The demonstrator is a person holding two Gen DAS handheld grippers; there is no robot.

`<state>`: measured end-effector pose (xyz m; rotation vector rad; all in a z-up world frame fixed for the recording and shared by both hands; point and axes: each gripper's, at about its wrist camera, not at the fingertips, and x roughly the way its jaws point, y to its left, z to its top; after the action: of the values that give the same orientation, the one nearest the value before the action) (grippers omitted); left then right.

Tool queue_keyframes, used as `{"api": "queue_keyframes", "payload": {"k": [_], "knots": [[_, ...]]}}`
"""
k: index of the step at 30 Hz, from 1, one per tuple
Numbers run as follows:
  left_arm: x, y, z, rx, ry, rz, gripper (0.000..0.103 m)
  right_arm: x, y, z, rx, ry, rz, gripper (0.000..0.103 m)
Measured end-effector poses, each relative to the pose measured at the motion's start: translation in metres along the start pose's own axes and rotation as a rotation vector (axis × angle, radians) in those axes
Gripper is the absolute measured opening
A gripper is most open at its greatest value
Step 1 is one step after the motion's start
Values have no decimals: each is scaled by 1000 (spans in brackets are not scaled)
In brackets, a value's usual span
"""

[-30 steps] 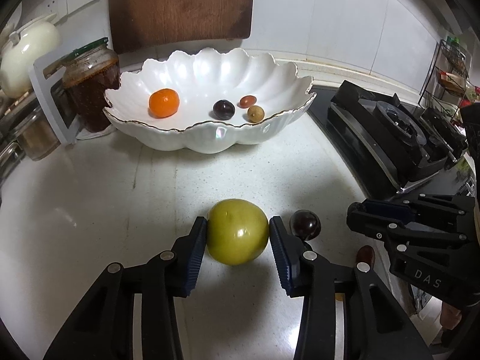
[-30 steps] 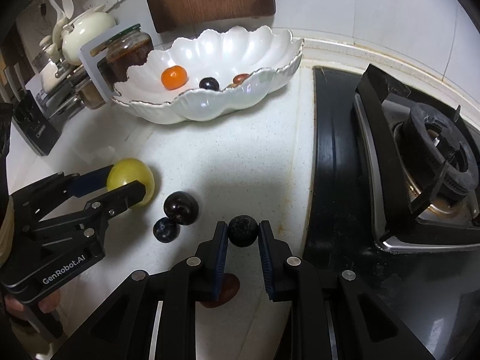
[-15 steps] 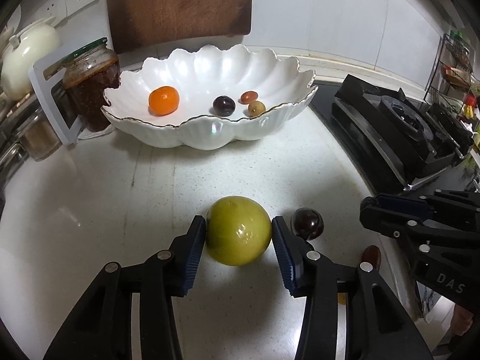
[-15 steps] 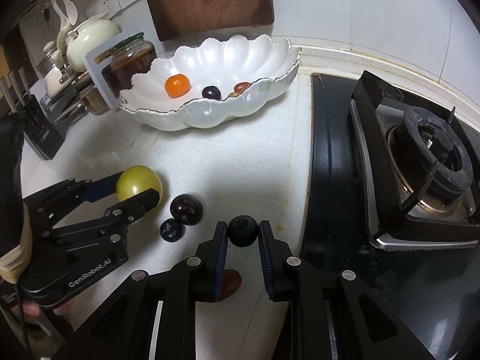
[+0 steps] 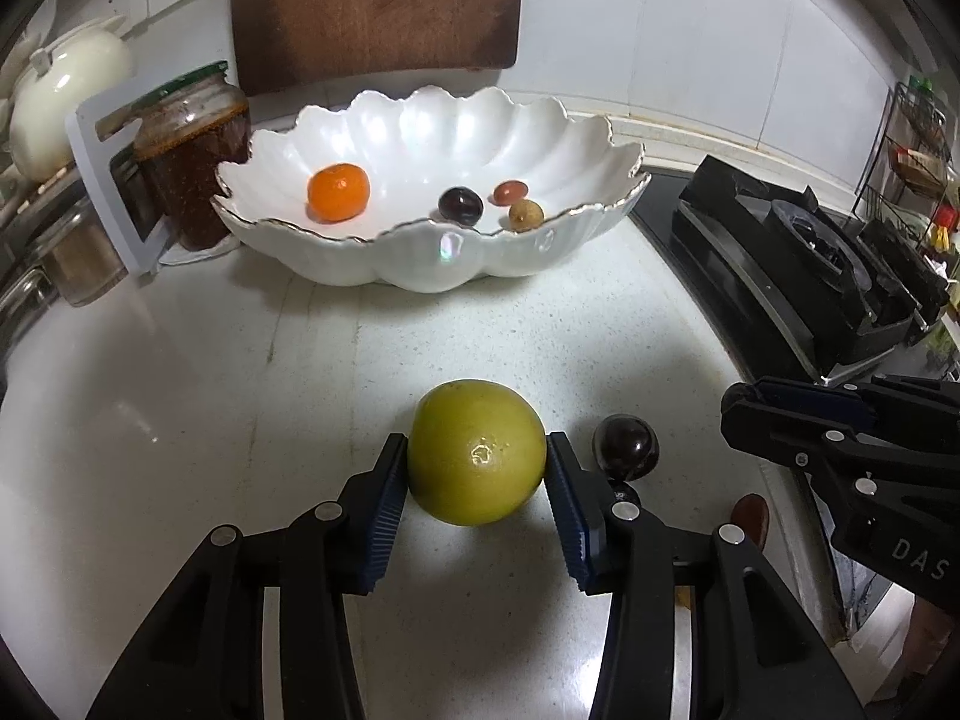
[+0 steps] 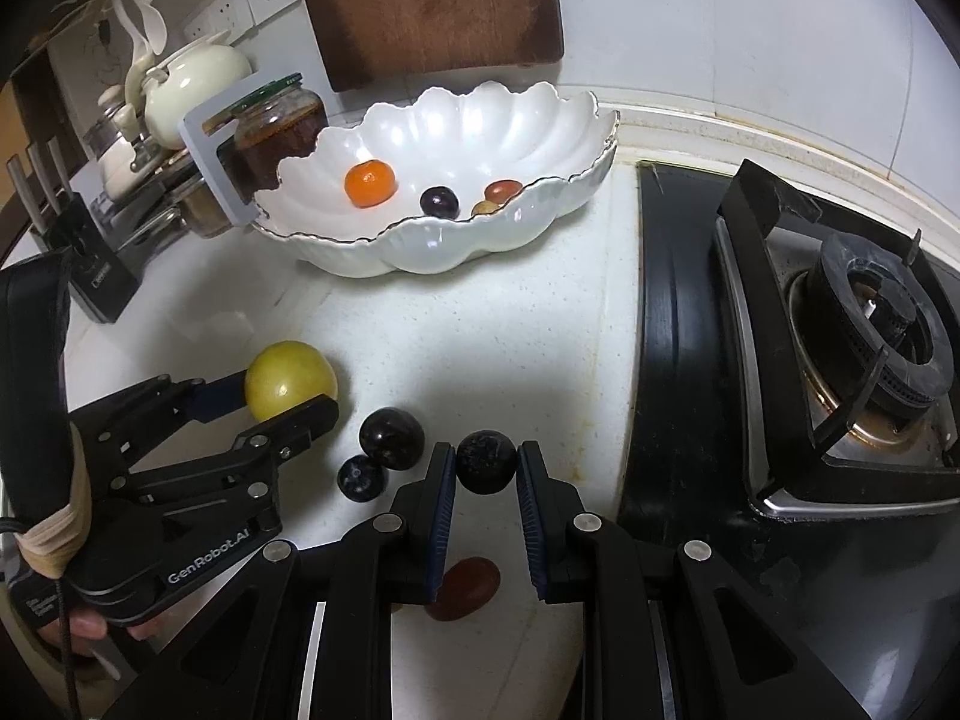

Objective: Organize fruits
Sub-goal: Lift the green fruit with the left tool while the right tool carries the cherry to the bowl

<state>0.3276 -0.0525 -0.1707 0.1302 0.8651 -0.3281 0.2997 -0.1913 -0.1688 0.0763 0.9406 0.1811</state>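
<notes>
Left claw point(image 5: 477, 483) pinching green fruit point(image 5: 477, 450) above white desk point(image 5: 240, 396). Right claw point(image 6: 486, 489) pressed on dark plum point(image 6: 486, 461), short of white bowl point(image 6: 432, 246) holding orange point(image 6: 369, 182).

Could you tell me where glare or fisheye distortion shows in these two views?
Left wrist view: a glare spot sits on the green fruit, another on the bowl wall. Right wrist view: the stove edges bow, and dark vignetting fills the corners.

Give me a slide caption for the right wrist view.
Right gripper clamps a dark plum above the counter; white scalloped bowl waits behind.
</notes>
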Motion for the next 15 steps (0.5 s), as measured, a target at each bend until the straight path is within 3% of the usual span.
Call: {"api": "queue_keyframes", "payload": {"k": [15], "knots": [[-58,6,20,-32,-121,5,44,-34,8,14,-15,-95,18,22]]}}
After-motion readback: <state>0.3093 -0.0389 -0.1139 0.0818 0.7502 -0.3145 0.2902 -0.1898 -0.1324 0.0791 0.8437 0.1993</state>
